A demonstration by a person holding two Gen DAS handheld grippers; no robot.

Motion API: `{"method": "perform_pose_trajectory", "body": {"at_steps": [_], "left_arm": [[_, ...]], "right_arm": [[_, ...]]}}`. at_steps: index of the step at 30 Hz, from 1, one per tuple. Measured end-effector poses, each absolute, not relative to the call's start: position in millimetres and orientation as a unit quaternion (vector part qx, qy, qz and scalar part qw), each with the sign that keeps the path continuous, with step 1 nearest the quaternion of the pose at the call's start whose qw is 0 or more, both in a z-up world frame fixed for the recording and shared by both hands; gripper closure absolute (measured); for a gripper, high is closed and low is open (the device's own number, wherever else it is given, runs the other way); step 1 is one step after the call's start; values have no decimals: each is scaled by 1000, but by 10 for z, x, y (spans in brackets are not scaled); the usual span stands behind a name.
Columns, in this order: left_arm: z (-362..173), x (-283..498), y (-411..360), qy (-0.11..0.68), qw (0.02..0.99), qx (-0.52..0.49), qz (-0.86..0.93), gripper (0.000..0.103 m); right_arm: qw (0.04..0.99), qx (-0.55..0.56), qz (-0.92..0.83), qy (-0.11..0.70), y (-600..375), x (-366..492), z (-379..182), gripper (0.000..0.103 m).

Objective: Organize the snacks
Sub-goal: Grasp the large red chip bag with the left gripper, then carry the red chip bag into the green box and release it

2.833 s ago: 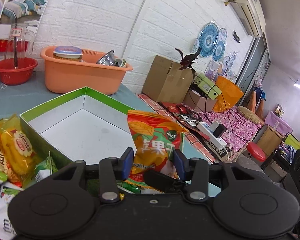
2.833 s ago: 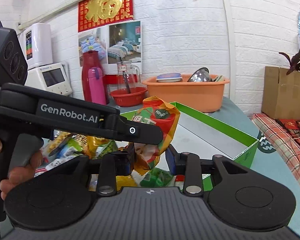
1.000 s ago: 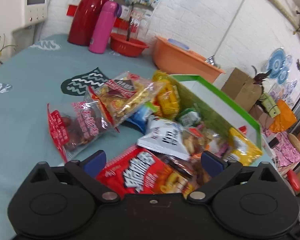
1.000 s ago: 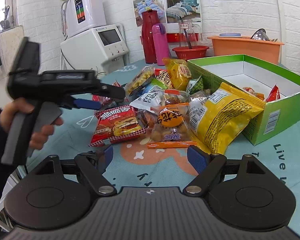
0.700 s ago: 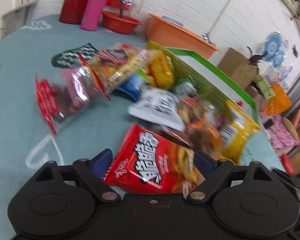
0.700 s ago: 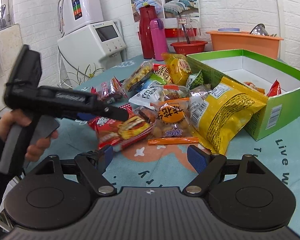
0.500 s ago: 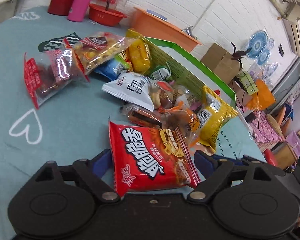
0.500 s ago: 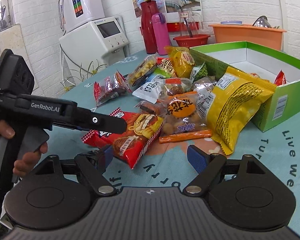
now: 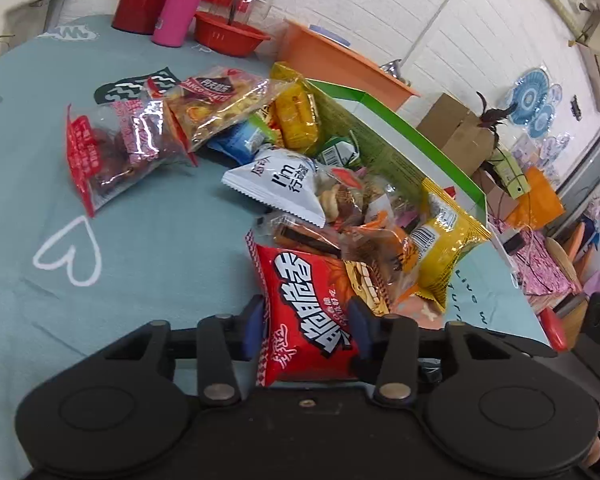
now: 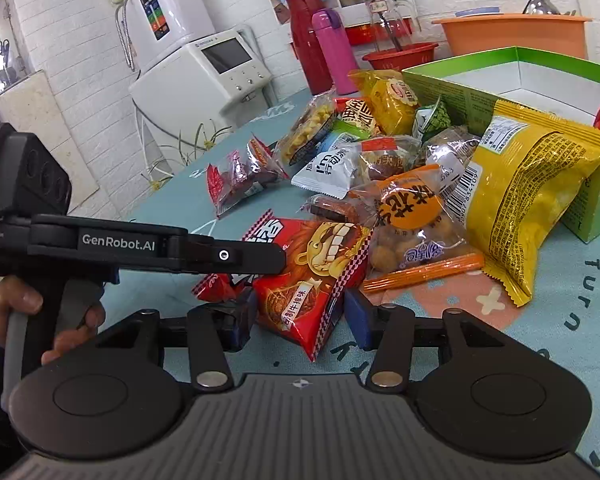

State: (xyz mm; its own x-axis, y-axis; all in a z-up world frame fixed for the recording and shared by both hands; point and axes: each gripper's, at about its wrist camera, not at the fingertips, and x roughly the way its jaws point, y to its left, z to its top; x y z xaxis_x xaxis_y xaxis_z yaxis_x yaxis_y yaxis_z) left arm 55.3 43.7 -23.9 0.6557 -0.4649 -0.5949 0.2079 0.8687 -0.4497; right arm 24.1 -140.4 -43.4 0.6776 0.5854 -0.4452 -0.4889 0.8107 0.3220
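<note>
A red snack bag [image 9: 304, 312] lies at the near end of a pile of snacks beside the green box [image 9: 412, 140]. My left gripper [image 9: 306, 326] has closed its jaws around the bag's near end. In the right wrist view the same red bag [image 10: 312, 272] lies between the jaws of my right gripper [image 10: 300, 316], whose blue pads stand at the bag's two sides; the left gripper's arm [image 10: 160, 246] reaches over the bag from the left. A yellow bag [image 10: 528, 192] leans on the box [image 10: 460, 92].
Several more snack bags lie on the teal tablecloth [image 9: 140, 240]: a white one [image 9: 276, 184], a clear red one [image 9: 112, 148], an orange-labelled one [image 10: 412, 220]. Red and pink flasks [image 10: 324, 48], a red bowl and an orange basin [image 10: 516, 32] stand behind.
Both grippers have narrowed from wide open around the red bag. The left gripper moved forward onto the bag, which shifted toward the right gripper.
</note>
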Motion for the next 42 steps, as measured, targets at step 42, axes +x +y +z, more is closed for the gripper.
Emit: {"method": "perform_pose_trajectory", "body": {"at_steps": [42], "left_arm": [[342, 2503, -1418, 319, 870, -144, -348, 50]], "right_arm": [[982, 106, 90, 129, -3037, 1044, 98, 35]]}}
